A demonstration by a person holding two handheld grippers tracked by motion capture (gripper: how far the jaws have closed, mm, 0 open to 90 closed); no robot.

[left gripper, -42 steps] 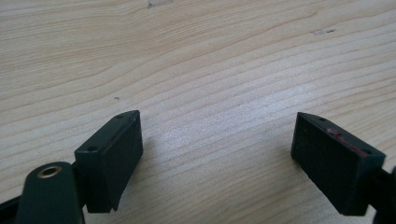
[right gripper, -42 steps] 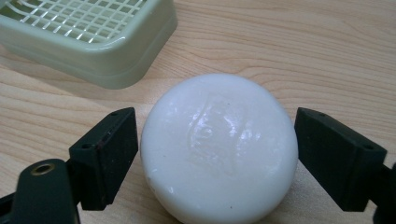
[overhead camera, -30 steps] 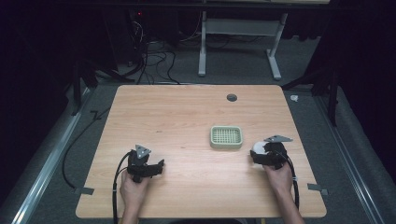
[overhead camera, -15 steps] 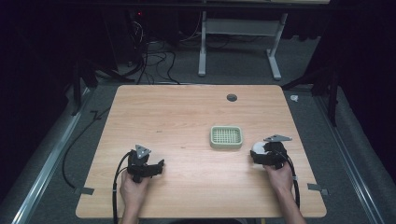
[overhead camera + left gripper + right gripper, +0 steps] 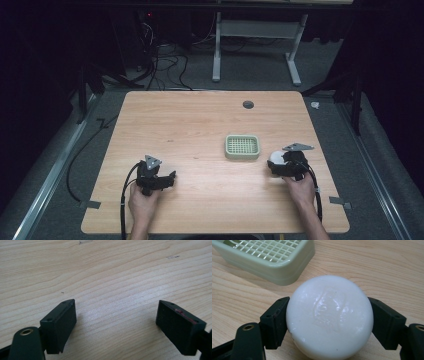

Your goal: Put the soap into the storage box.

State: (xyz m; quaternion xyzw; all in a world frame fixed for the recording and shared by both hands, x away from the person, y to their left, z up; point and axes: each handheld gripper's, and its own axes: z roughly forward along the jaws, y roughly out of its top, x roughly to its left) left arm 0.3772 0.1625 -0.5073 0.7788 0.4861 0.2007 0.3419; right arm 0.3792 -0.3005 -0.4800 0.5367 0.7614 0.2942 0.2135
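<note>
1. Jaws of the right gripper (image 5: 329, 322) are pressing against both sides of a round white soap bar (image 5: 329, 317), which is sitting between them just above the table (image 5: 387, 270); the bar's lower edge is running off the bottom of the right gripper view, so its underside is not showing.
2. Jaws of the left gripper (image 5: 117, 325) are standing wide apart with bare wood grain lying between them, holding nothing; both are being cut off at the bottom of the left gripper view.
3. From the high view, the right gripper (image 5: 280, 167) is lying near the table's front right edge, with the soap bar (image 5: 275, 157) showing as a small pale patch at its tip, too small there to make out any detail.
4. A pale green soap dish (image 5: 242, 146) with a grid insert is sitting just beside the soap bar, apart from it; in the right gripper view the soap dish (image 5: 267, 260) is being cropped by the top and left edges.
5. The left gripper (image 5: 165, 180) is resting low at the front left, well apart from the dish, its cable trailing back off the front edge of the table.
6. Surroundings beyond the table are lying in deep shadow and are hard to make out.
</note>
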